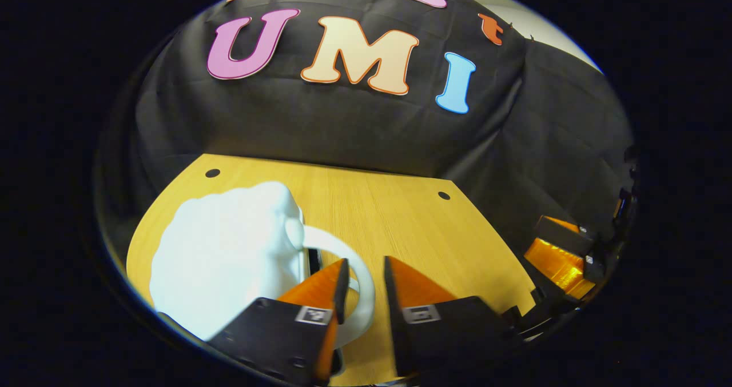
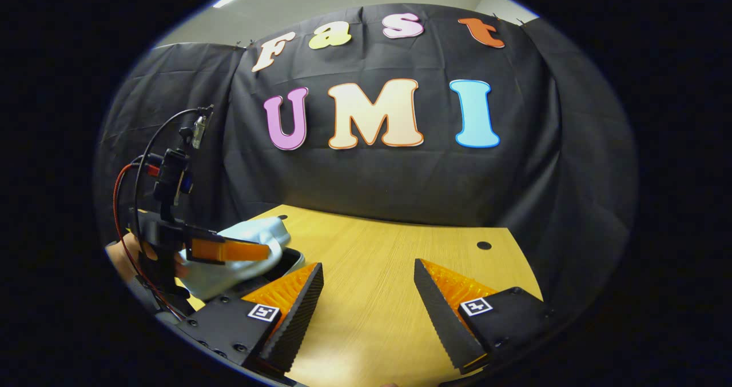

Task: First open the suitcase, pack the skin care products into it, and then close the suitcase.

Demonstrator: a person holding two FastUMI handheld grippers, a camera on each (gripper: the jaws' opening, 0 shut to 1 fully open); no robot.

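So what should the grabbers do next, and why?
Probably the left gripper should close on the white handle looping between its fingers. The suitcase on the table looks shut, so that grip would likely help with opening it. The right gripper hangs open over bare table.

Your left gripper view sits low and close over the white suitcase [image 1: 229,255], facing the booth's back wall across the wooden table [image 1: 400,215]. Your right gripper view looks the same way from farther right, sharing the suitcase [image 2: 240,255], table [image 2: 389,261] and wall.
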